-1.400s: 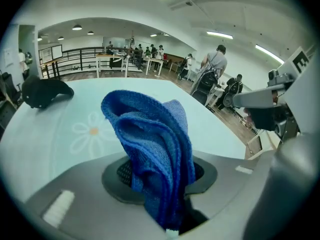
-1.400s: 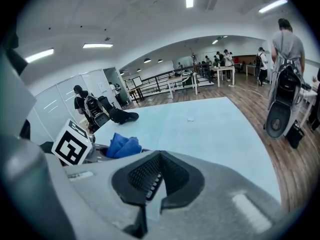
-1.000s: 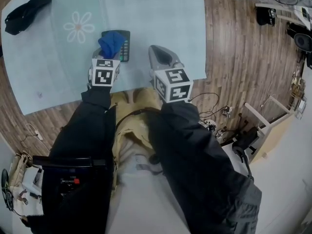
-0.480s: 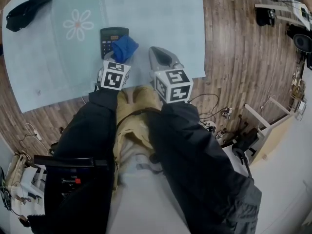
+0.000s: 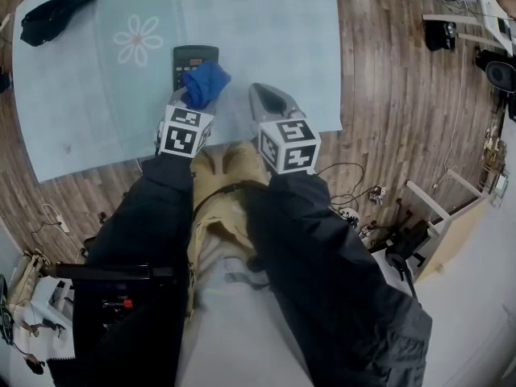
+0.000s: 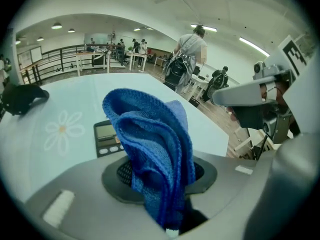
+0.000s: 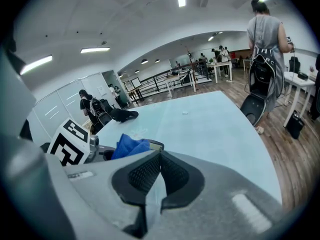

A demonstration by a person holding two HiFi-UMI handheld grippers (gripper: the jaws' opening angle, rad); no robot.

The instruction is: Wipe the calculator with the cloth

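Note:
A dark calculator [image 5: 190,61] lies on the pale blue table mat [image 5: 258,31], its display end [image 6: 106,132] showing past the cloth in the left gripper view. My left gripper [image 5: 193,97] is shut on a folded blue cloth [image 5: 205,82], which bunches up between the jaws [image 6: 152,156] and hangs over the calculator's near right corner. My right gripper [image 5: 266,97] rests beside it to the right, shut with nothing between its jaws [image 7: 159,171]; the blue cloth [image 7: 131,145] and the left gripper's marker cube [image 7: 70,143] show at that view's left.
A black object [image 5: 53,12] lies at the mat's far left corner, beyond a printed daisy [image 5: 138,39]. Wooden floor [image 5: 395,95] runs to the right, with cables and gear. In the room behind, a person with a backpack [image 6: 187,59] stands near desks.
My left gripper carried the cloth from the calculator's middle toward its right side, uncovering the display end. The right gripper has stayed where it was.

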